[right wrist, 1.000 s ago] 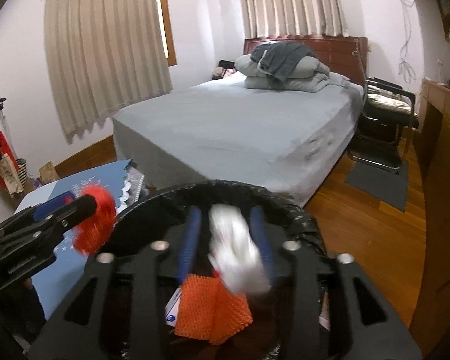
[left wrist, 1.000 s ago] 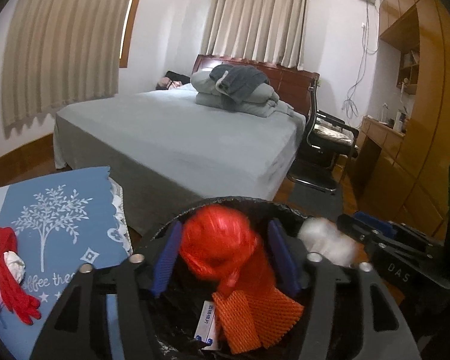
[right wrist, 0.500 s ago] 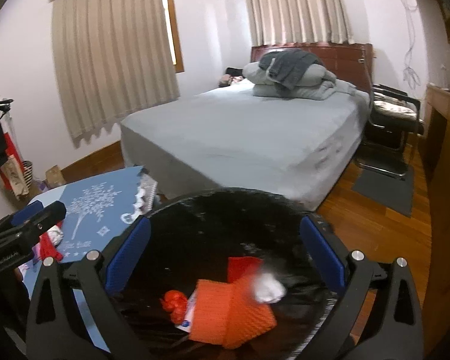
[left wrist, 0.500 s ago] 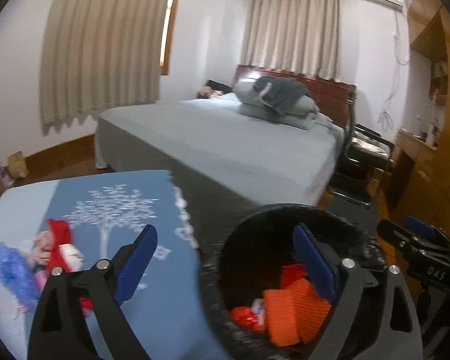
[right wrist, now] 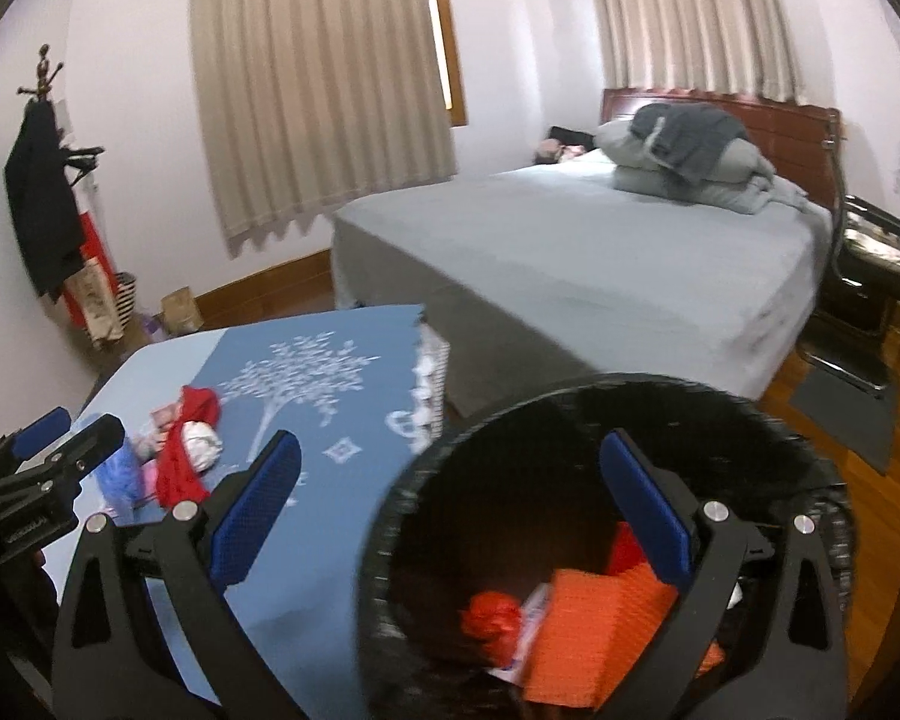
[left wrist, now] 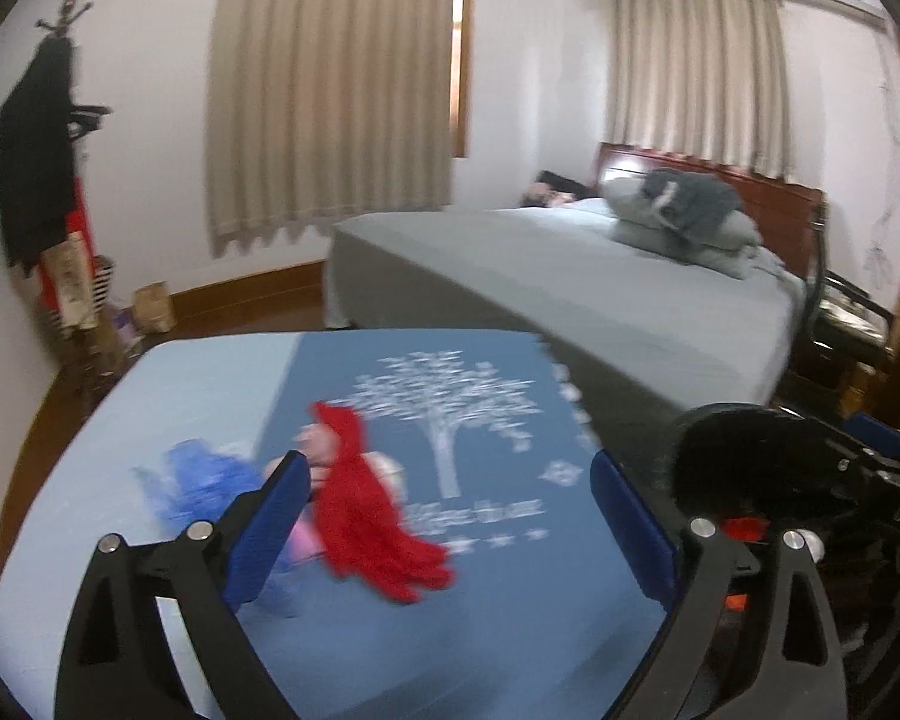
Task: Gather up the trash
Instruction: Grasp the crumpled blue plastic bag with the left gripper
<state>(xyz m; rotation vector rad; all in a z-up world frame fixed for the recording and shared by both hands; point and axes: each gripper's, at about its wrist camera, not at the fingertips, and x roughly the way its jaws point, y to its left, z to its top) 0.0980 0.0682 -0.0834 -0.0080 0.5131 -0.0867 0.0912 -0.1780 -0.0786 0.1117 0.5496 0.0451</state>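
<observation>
1. Over the blue tree-print tablecloth (left wrist: 486, 588), the left gripper (left wrist: 450, 516) angles downward, jaws wide and empty, having just opened.
2. Between its fingers, toward 10 o'clock, lies a crumpled red mesh scrap (left wrist: 366, 516) with blurred blue and pink litter (left wrist: 198, 480).
3. Above the black-lined round bin (right wrist: 678, 402), the right gripper (right wrist: 450, 504) tilts down, just opened, empty.
4. Orange mesh waste (right wrist: 588, 630) lies inside, at 6 o'clock.

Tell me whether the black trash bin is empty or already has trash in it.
Not empty. The right wrist view looks down into the black trash bin: orange netting and a red wad lie at the bottom, well below the rim.
</observation>
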